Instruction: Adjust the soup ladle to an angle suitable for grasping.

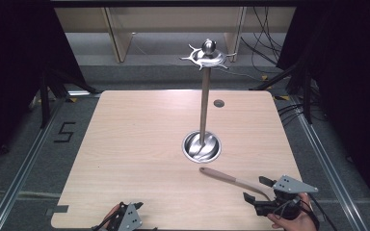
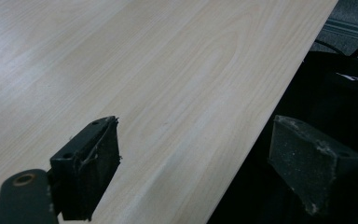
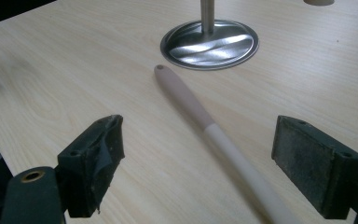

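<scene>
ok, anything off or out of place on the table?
Nothing damaged or spilled. The utensil lies flat on the table instead of hanging on the hook stand. It lies between the open right gripper jaws, ungripped.

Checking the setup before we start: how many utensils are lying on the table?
1. A long-handled utensil lies near the table's front right, between the open jaws of the right claw; its far end is hidden.

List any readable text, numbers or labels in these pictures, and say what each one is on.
"5": dark tape mark on the grey floor left of the table.
White marking on the dark thing beyond the table edge, left gripper view: too blurred to read.
Nothing legible on the utensil handle or the metal stand.
</scene>
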